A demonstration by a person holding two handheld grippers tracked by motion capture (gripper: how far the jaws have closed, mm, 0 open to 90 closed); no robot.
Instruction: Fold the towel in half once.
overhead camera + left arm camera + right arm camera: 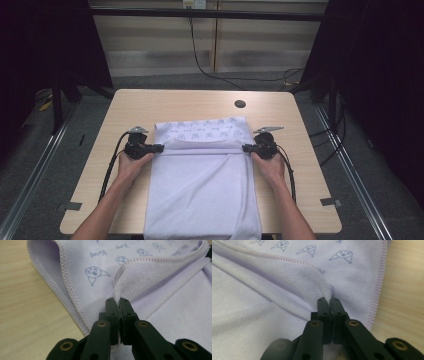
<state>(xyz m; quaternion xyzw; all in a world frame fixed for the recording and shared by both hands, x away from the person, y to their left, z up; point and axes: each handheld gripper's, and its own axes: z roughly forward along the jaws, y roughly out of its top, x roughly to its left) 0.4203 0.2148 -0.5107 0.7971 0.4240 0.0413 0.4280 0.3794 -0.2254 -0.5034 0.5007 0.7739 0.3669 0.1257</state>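
A pale lilac towel lies along the middle of the wooden surface, its near end hanging over the edge closest to the person. A folded-over edge runs across the towel, with the printed band showing beyond it. The left gripper and the right gripper each sit at 1 end of that edge, jaws pinched tight on the cloth, as both gripper views show.

The fold looks about half made. To finish it well, I'd say both ends should travel together at the same height, keeping the edge taut and square to the towel's stitched sides, so the layers land flush without a wrinkle.
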